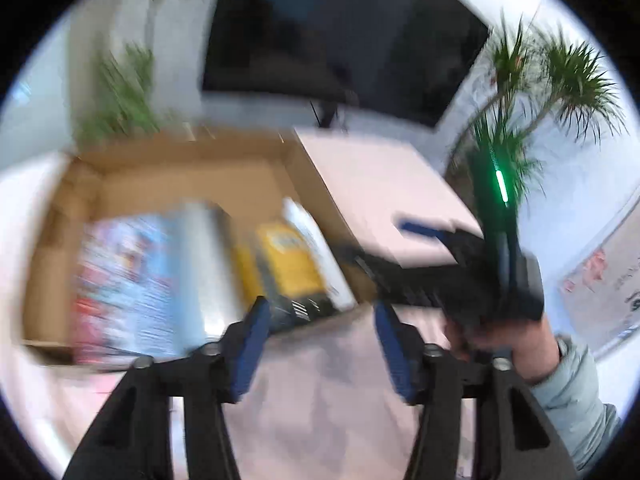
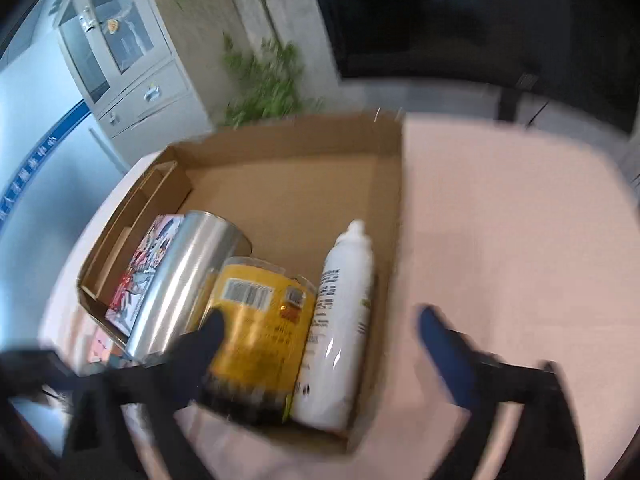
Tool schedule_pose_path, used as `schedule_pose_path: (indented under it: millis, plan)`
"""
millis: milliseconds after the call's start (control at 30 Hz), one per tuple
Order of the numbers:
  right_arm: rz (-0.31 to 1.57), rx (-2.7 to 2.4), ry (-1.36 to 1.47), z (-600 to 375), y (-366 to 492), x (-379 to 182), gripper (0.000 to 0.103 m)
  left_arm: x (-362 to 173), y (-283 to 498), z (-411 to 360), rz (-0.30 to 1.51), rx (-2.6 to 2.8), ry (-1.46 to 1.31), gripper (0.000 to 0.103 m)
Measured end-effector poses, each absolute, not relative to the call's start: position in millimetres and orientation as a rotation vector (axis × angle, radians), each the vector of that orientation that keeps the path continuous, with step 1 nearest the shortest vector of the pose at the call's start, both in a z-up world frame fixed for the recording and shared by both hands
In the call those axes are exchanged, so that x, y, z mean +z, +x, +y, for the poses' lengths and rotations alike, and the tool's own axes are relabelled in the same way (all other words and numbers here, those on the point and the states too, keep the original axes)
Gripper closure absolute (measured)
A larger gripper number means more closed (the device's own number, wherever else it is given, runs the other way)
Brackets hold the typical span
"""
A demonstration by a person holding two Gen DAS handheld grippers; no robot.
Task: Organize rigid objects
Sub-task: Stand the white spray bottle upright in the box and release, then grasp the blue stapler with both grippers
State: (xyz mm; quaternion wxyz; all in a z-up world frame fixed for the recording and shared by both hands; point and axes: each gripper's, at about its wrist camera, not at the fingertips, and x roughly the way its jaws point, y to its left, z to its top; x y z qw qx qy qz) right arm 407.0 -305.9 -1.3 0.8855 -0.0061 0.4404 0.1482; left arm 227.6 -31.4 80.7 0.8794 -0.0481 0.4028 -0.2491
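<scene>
Cardboard box (image 1: 192, 168) fills the left of the left wrist view, standing on the pale pink bench (image 1: 384, 176). Inside it lie a colourful printed pack (image 1: 128, 280), a silver can (image 1: 208, 264), a yellow canister (image 1: 292, 260) and a white bottle (image 1: 316, 248), all blurred. The left tool (image 1: 320, 340) hovers over the near edge of the box, blue pads apart with nothing between them. At right, a hand (image 1: 516, 344) holds the right tool.

From the right wrist, the box (image 2: 288, 152) shows the same four things side by side along its near wall: pack (image 2: 148, 268), can (image 2: 188, 276), canister (image 2: 260, 328), bottle (image 2: 340, 320). The right tool (image 2: 320, 332) stands wide open above them, gripping nothing.
</scene>
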Motion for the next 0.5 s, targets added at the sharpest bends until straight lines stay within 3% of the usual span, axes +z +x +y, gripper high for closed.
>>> schedule_pose_path:
  millis: [33,67,267,367,500]
  plan:
    - [0.89,0.317,-0.033,-301,388,10,0.001,99,217,-14,0.784,-0.486,-0.092,0.025]
    - [0.86,0.327,-0.041,-295,366,21,0.001,113,213,1,0.733,-0.45,-0.084,0.021]
    - [0.743,0.402,-0.024,-255,256,57,0.0,196,139,92,0.572,-0.183,0.057,0.019]
    - [0.762,0.478,0.005,-229,214,54,0.0,191,113,98,0.604,-0.122,0.084,0.019]
    - [0.865,0.596,0.02,-186,176,21,0.0,128,80,114,0.736,-0.182,0.001,0.019]
